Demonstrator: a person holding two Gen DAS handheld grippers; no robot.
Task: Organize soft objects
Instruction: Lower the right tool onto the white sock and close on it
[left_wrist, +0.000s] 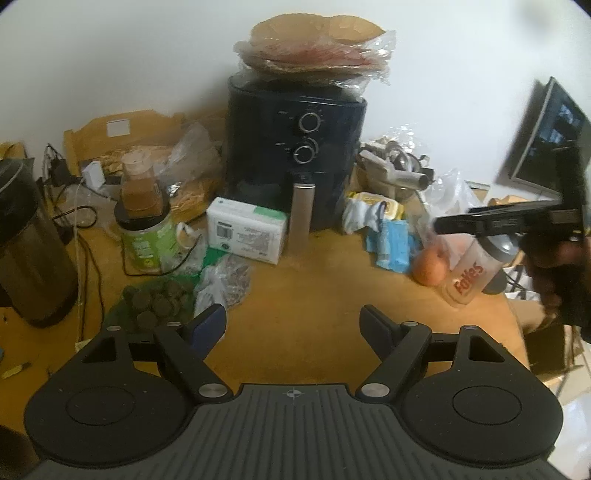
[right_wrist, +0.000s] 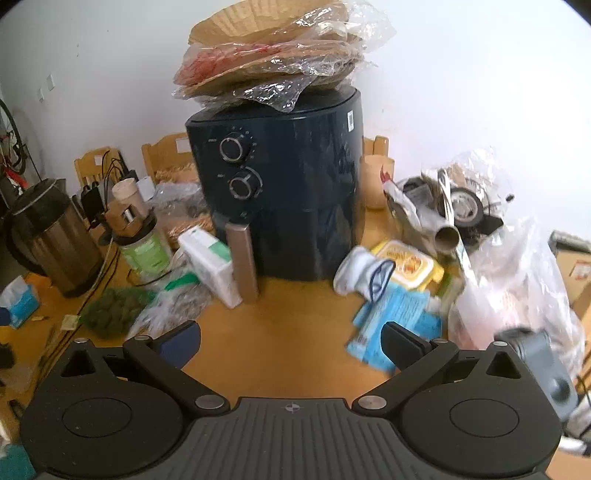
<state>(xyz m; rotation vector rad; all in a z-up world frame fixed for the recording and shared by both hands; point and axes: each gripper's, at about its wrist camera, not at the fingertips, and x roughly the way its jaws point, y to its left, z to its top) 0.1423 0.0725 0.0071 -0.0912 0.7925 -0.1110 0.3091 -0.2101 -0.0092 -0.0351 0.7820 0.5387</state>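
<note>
A white sock-like cloth bundle (right_wrist: 360, 275) lies right of the black air fryer (right_wrist: 284, 184), on a yellow wipes pack (right_wrist: 410, 266) and beside a blue soft packet (right_wrist: 397, 317). The same bundle (left_wrist: 360, 214) and blue packet (left_wrist: 393, 245) show in the left wrist view. My left gripper (left_wrist: 293, 323) is open and empty above the bare wooden table (left_wrist: 306, 291). My right gripper (right_wrist: 291, 341) is open and empty, its right finger over the blue packet. The right gripper's body (left_wrist: 517, 218) shows at the right of the left wrist view.
A white box (left_wrist: 247, 232), a green jar (left_wrist: 146, 236), bags of dark pellets (left_wrist: 159, 302) and a steel kettle (left_wrist: 26, 243) crowd the left. An orange (left_wrist: 428, 267), a shaker bottle (left_wrist: 476, 269) and plastic bags (right_wrist: 517, 288) sit right. Paper plates (right_wrist: 273, 51) top the fryer.
</note>
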